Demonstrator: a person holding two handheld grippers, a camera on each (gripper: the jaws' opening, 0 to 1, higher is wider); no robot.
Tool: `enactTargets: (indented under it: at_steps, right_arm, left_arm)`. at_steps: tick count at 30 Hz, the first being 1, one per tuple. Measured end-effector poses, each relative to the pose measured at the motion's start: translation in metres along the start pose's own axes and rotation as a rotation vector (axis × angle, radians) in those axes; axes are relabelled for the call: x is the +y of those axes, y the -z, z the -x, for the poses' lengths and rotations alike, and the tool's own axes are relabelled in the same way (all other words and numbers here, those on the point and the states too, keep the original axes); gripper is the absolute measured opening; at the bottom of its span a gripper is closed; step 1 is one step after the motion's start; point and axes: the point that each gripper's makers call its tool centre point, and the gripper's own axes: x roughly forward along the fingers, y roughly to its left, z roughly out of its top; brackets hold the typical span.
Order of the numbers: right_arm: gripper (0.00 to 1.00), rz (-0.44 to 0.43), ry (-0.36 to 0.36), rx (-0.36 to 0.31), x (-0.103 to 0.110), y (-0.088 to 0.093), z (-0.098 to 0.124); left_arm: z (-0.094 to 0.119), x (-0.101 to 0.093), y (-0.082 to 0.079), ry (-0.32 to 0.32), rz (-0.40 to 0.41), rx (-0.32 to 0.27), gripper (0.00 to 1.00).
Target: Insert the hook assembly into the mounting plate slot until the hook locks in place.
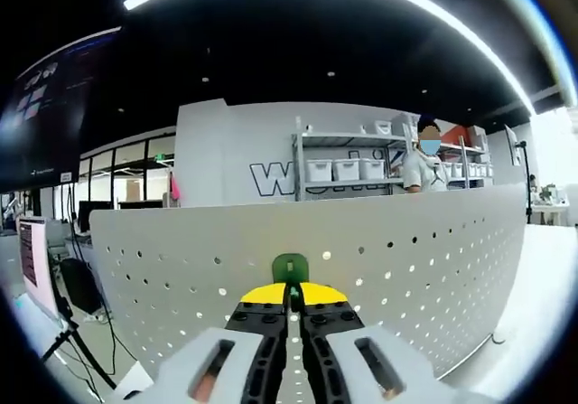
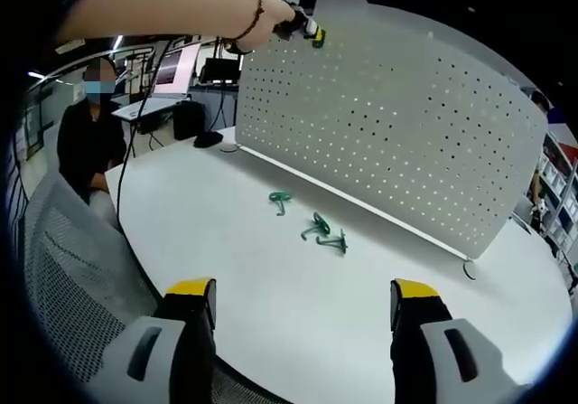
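Left gripper view: my left gripper (image 1: 291, 297) has its yellow-tipped jaws pinched together on a green hook (image 1: 290, 267), held up at the top edge of the white pegboard panel (image 1: 406, 268). The panel is a curved sheet dotted with small round holes. Beyond it stand metal shelves (image 1: 348, 164) with white bins, a person (image 1: 423, 164) beside them, a gray wall with large lettering, and a dark ceiling with strip lights. A monitor (image 1: 36, 259) sits at the left.

Right gripper view: my right gripper (image 2: 302, 303) hovers with jaws spread wide and nothing between them, above the smooth white table (image 2: 271, 305). Three more green hooks (image 2: 312, 221) lie loose on the table, near the panel's foot (bent, wiry shapes). The panel (image 2: 397, 124) stands upright across the table. An arm reaches in from the upper left, its hand (image 2: 266, 15) carrying the other gripper (image 2: 307, 30) at the panel's top edge. A seated person (image 2: 90, 137) waits at the far left, by a mesh chair back (image 2: 72, 286).
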Motion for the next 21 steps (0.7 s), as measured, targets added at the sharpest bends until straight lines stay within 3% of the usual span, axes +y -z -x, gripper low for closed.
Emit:
enactTargets:
  at_steps: [3,9,10,11,13,18,21]
  right_arm:
    - [0.76,-0.002,0.003,-0.002,-0.001,0.000,0.000]
    - [0.76,-0.001,0.003,-0.001,0.000,0.000,0.000]
    - [0.76,0.000,0.003,-0.001,0.000,0.000,0.000]
    - [0.76,0.001,0.003,-0.001,0.000,0.000,0.000]
    - [0.76,0.000,0.009,-0.007,0.000,-0.002,0.000]
    - [0.76,-0.001,0.023,-0.018,-0.003,-0.004,0.002]
    - [0.76,0.002,0.024,-0.022,-0.003,-0.005,0.002]
  left_arm:
    - [0.007,0.003,0.002,0.021,0.051,0.015,0.17]
    - [0.020,0.003,-0.008,0.061,0.064,0.011,0.32]
    - [0.024,-0.002,-0.014,0.103,0.147,-0.016,0.37]
    - [0.027,-0.003,-0.016,0.121,0.176,-0.018,0.40]
    - [0.036,0.003,-0.015,0.117,0.122,0.000,0.43]
    - [0.056,0.009,-0.010,0.163,0.154,0.045,0.52]
    - [0.071,0.010,-0.002,0.185,0.133,0.074,0.54]
